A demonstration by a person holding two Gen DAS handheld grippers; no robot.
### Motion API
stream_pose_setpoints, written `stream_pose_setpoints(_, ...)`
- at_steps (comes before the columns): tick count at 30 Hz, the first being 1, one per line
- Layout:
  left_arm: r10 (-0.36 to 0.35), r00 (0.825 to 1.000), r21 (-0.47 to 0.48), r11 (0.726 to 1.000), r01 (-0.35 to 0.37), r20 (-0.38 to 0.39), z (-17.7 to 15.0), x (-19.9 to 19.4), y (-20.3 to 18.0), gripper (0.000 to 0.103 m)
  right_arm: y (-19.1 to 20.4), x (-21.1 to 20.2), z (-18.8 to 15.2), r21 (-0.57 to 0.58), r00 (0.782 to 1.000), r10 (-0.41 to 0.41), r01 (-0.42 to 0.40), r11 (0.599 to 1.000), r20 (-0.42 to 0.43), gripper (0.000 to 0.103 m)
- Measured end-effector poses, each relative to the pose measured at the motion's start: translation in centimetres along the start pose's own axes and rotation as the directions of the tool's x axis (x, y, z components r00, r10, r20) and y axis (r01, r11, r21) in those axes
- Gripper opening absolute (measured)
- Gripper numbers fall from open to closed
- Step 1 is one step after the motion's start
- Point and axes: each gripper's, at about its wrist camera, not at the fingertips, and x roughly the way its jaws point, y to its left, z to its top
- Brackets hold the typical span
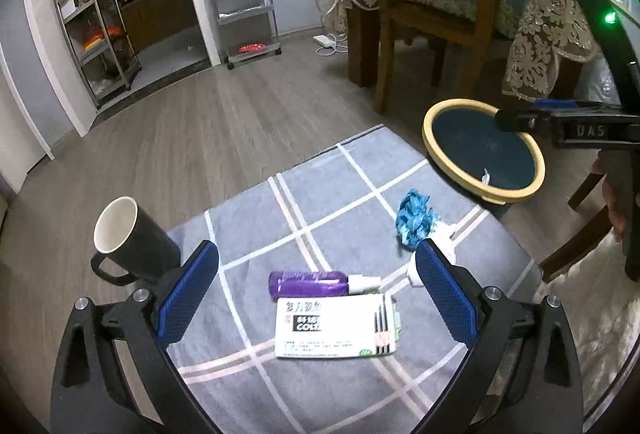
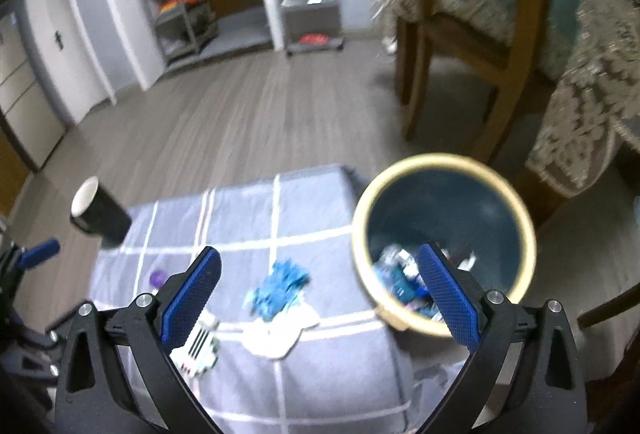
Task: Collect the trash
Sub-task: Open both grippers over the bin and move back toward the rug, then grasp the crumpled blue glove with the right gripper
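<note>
Grey rug (image 1: 320, 386) | medicine box (image 1: 336, 326) between left gripper (image 1: 316, 286) jaws, spread wide, untouched; right gripper (image 2: 320, 286) wide, empty

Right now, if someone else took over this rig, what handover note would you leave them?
Left claw: open, empty, above the cloth-covered table.
Right claw: open, empty, beside the bin.
Done: some trash already lies in the bin.
Left on the table: purple bottle, white box, blue crumpled wrapper, white tissue.
The black mug at the table's edge looks like no trash; probably leave it.
</note>
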Motion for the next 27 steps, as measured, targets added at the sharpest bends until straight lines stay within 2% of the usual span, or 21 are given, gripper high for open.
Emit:
stream_pose_setpoints(5,0.02,1.0,-0.006,1.0,-0.02,-0.023,-1.2,0.8,1.2,0.097,1.2,2.1,-0.4,-0.029,0.998,-0.01,0.008,1.0,-0.065,0.098)
stream_pose_setpoints(13,0.031,0.997,-0.02,0.999,-0.032,-0.077,-1.8,2.8,2.0,0.097,2.1,7.1,-1.4,0.027,0.981,0.004,0.001,1.0,-0.193,0.095)
stream_pose_setpoints(18,0.018,0.994,-0.023,1.0,-0.021,-0.112,-1.9,4.1,2.3,0.097,3.4,10.0,-3.2,0.058,0.957,0.034,-0.018,0.998,-0.287,0.077)
stream_pose_setpoints(23,0.01,0.988,-0.045,0.999,-0.017,-0.154,-2.0,5.5,2.5,0.097,3.9,12.4,-4.1,0.086,0.94,0.06,-0.033,0.996,-0.335,0.066)
stream_pose_setpoints(27,-0.009,0.988,-0.054,0.999,0.001,-0.154,-1.8,5.8,2.3,0.097,3.7,14.0,-4.5,0.112,0.927,0.073,-0.033,0.993,-0.369,0.058)
